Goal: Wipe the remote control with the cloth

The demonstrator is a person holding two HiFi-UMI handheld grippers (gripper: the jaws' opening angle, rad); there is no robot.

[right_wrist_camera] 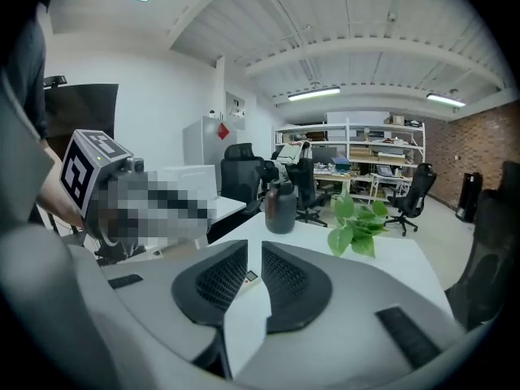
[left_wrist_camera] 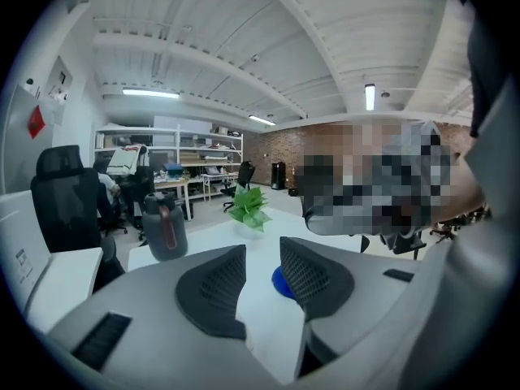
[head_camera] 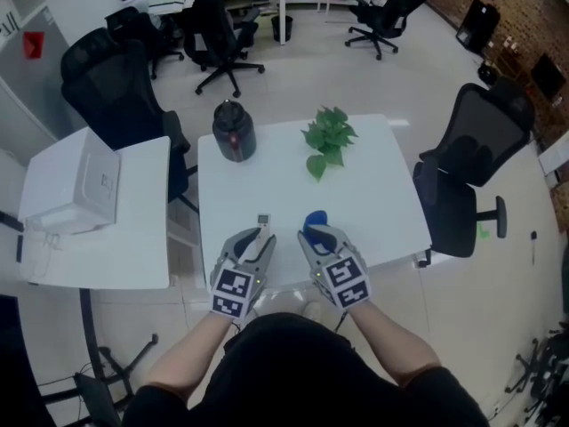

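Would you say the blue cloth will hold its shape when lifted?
Probably not: the cloth lies in a small rounded lump, so it should droop. It looks light, and may slide on the smooth table if pushed.

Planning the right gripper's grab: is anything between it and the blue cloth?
Nothing visible does. The blue cloth lies on the white table right at the tips of the right gripper. The remote control lies to its left, by the left gripper; jug and plant stand farther back.
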